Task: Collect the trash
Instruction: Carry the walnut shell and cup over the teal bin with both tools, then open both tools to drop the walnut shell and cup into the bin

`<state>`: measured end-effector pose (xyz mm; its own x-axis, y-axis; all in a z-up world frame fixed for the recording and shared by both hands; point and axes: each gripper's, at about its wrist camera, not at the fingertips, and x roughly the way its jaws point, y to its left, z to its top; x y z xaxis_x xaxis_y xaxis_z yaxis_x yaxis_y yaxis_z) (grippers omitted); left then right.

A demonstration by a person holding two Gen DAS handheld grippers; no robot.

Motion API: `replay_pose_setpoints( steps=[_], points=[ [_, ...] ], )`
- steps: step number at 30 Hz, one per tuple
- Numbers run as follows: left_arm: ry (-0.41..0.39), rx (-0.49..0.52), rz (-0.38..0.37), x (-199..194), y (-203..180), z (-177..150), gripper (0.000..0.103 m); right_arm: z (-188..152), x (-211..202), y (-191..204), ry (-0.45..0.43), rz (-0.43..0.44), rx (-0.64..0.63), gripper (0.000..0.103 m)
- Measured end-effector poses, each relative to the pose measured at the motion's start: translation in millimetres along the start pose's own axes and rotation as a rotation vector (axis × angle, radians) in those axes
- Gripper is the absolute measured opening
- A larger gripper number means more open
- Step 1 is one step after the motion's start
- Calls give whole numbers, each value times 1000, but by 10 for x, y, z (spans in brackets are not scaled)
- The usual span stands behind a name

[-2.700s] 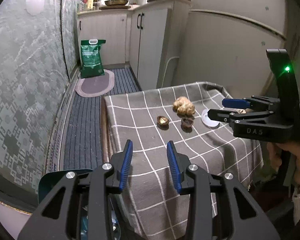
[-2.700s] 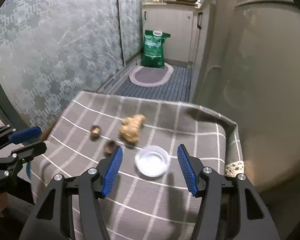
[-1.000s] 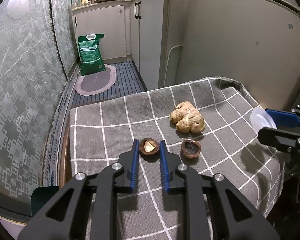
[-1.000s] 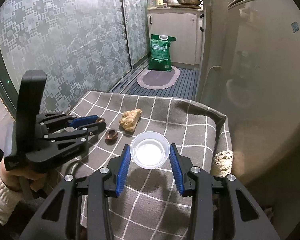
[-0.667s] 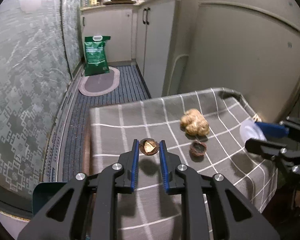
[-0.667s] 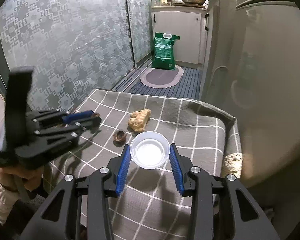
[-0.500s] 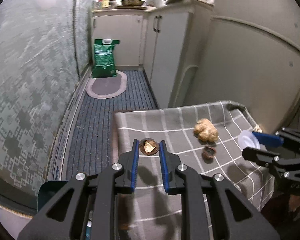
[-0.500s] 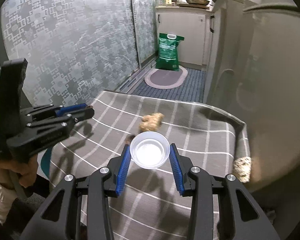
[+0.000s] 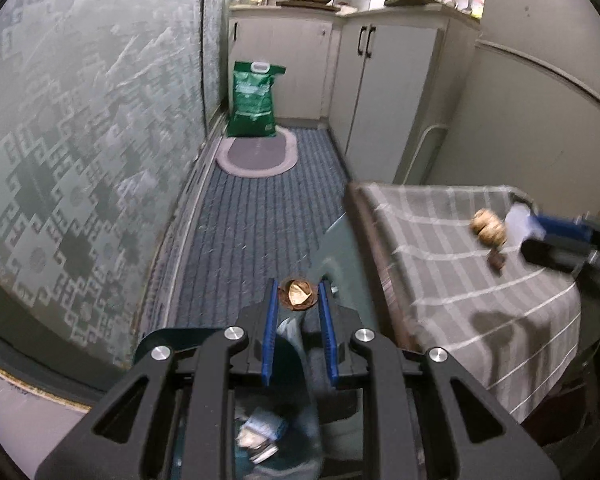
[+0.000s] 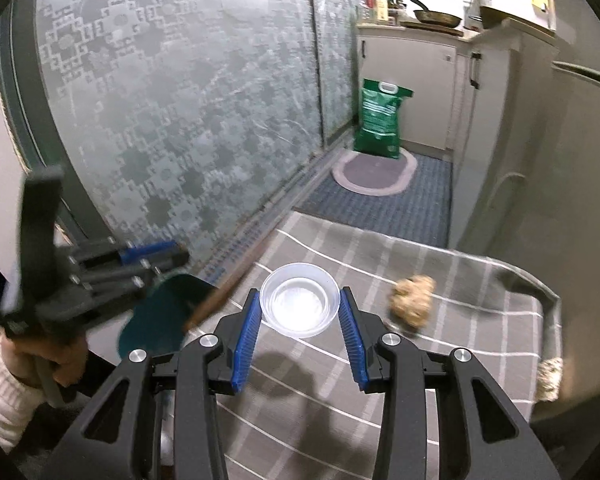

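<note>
My left gripper [image 9: 298, 302] is shut on a brown walnut shell half [image 9: 297, 295] and holds it off the table's left edge, above a dark green trash bin [image 9: 260, 420] with litter inside. My right gripper [image 10: 300, 308] is shut on a clear plastic cup [image 10: 300, 300] and holds it above the checked table. A crumpled tan paper ball [image 10: 412, 296] and a second walnut shell [image 9: 497, 261] lie on the cloth. The left gripper also shows in the right wrist view [image 10: 156, 256], blurred, beside the bin's green lid [image 10: 160, 312].
The table with the grey checked cloth [image 9: 460, 280] stands against a pale wall. A patterned glass door [image 9: 80, 140] runs along the left. A green bag [image 9: 254, 100] and an oval mat [image 9: 256, 152] lie on the striped floor by white cabinets [image 9: 360, 80].
My left gripper closed on the walnut shell, lifted it and carried it left off the table to above the bin. My right gripper closed on the cup and lifted it, moving left.
</note>
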<state>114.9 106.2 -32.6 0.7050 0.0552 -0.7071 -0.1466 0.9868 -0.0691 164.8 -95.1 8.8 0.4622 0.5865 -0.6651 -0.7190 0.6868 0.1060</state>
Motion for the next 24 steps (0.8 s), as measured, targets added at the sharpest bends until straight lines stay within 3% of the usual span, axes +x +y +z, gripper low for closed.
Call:
replay_pose_setpoints(
  steps=[17, 24],
  points=[
    [297, 52, 89, 503, 558, -833, 22, 163, 387, 639, 51, 79, -73, 40],
    [357, 62, 97, 565, 648, -983, 24, 181, 540, 847, 77, 102, -100, 40]
  ],
)
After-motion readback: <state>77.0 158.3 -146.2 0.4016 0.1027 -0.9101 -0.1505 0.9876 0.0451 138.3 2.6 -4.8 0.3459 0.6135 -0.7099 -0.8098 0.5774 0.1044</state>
